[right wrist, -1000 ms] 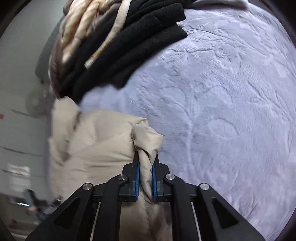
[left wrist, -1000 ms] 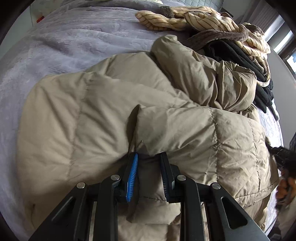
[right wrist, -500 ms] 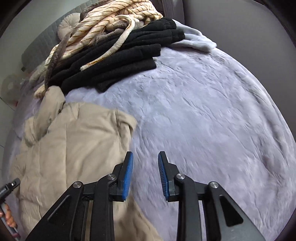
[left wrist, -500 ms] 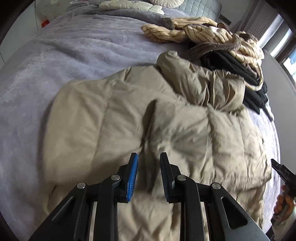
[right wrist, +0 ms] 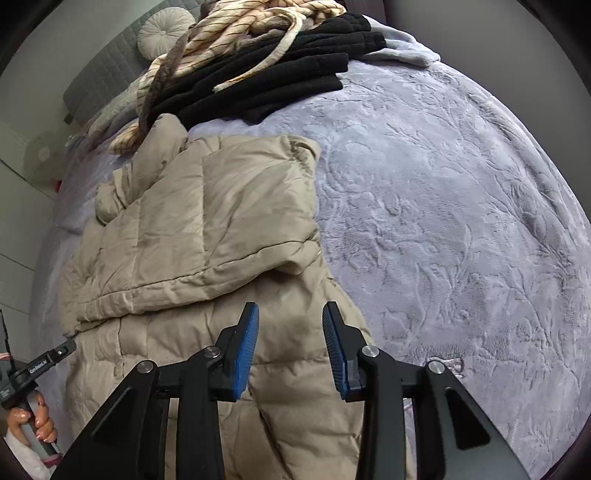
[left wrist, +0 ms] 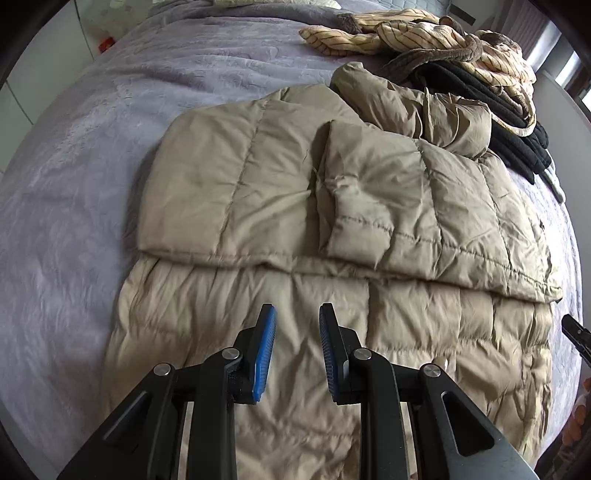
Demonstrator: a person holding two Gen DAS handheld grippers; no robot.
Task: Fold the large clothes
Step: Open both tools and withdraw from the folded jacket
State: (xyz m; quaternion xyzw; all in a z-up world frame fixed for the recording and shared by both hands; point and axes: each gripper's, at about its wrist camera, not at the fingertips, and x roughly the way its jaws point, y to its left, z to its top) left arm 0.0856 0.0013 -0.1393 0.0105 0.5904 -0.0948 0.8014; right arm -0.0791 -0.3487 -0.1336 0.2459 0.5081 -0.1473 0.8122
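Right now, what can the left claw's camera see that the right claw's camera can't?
Only the left wrist view shows the folded sleeve lying on top of the puffy beige quilted jacket, and a small red thing past the far edge of the bed.

Only the right wrist view shows the round pleated cushion, the grey quilted headboard and a hand holding the left claw's handle.

Both show the jacket on the fuzzy lavender blanket, the striped cream garment over the black garment, and an open claw with nothing between its blue pads.
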